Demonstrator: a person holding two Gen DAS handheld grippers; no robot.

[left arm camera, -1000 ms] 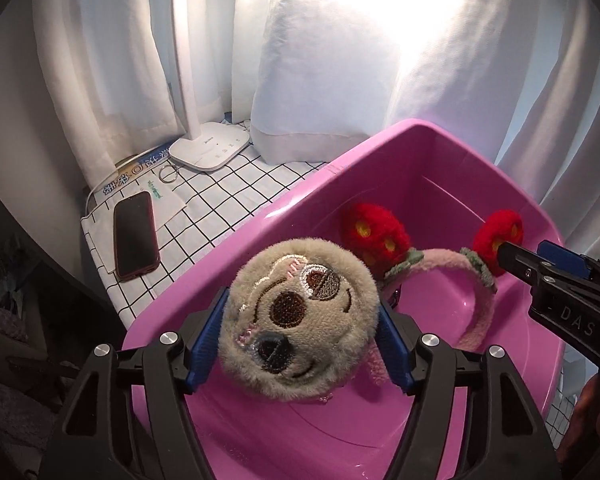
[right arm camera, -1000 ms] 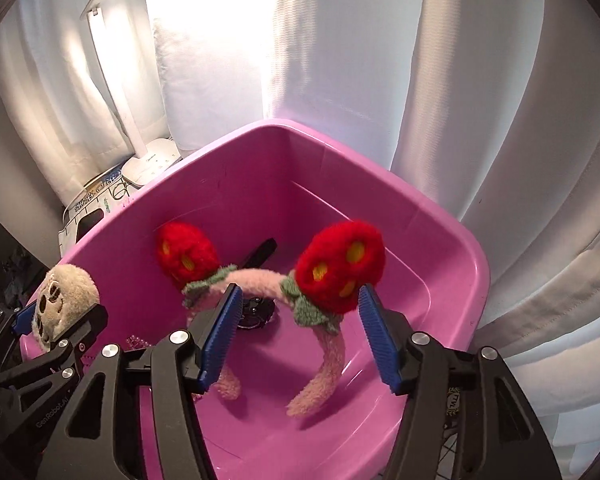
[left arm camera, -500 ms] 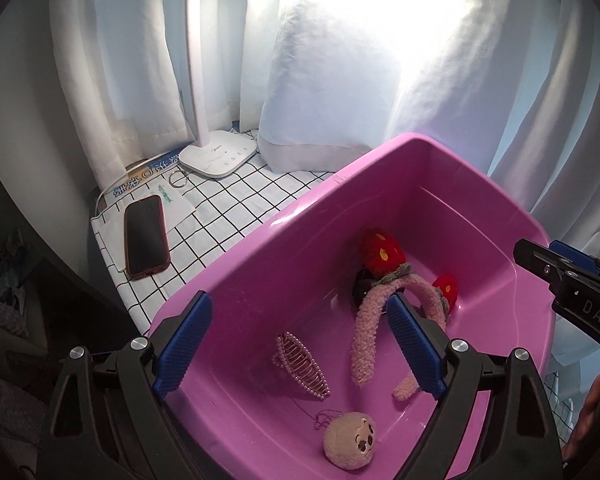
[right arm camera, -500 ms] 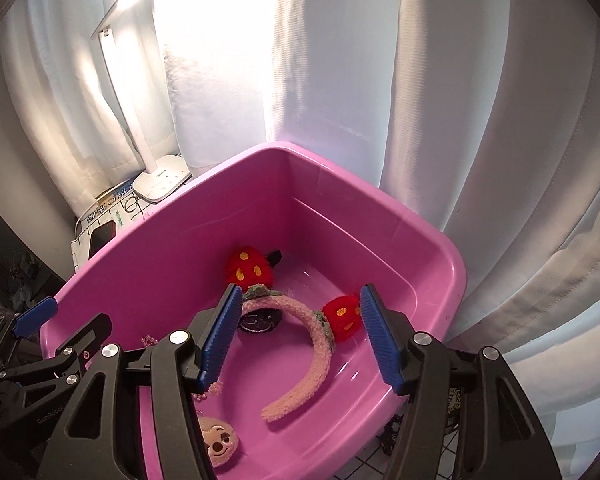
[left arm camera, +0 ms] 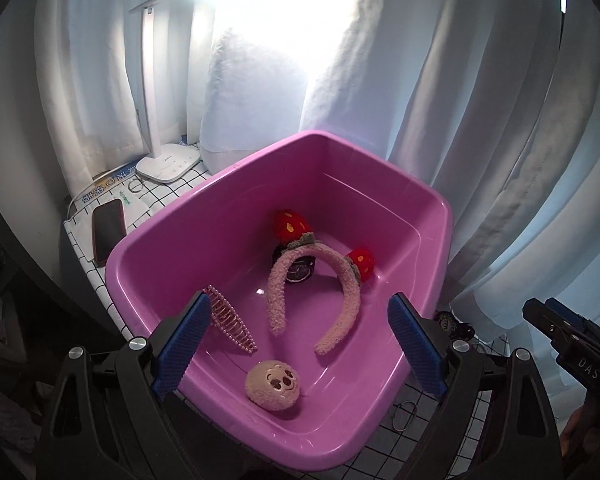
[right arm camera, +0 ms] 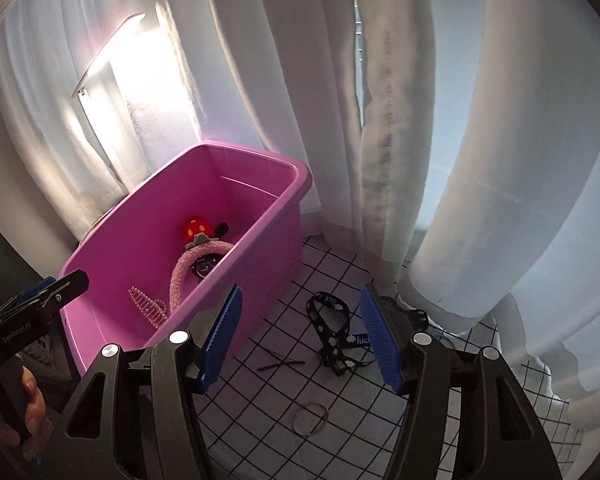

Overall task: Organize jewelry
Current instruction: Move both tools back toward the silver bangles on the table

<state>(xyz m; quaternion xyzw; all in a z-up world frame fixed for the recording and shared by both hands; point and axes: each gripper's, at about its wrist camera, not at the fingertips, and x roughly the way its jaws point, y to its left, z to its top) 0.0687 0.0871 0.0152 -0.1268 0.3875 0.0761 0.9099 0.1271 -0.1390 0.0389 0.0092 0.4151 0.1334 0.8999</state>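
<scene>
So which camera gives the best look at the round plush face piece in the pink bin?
The left wrist view. The plush face piece lies fully exposed on the pink bin's floor near the front wall, its embroidered face visible. In the right wrist view the bin's near wall and the gripper hide that spot, so it cannot be seen.

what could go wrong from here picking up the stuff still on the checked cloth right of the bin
The thin black hairpin and metal ring lie flat on the checked cloth, so the open right gripper may pinch fabric or slip off them. The black patterned strap lies looped and could snag or drag neighbours.
</scene>
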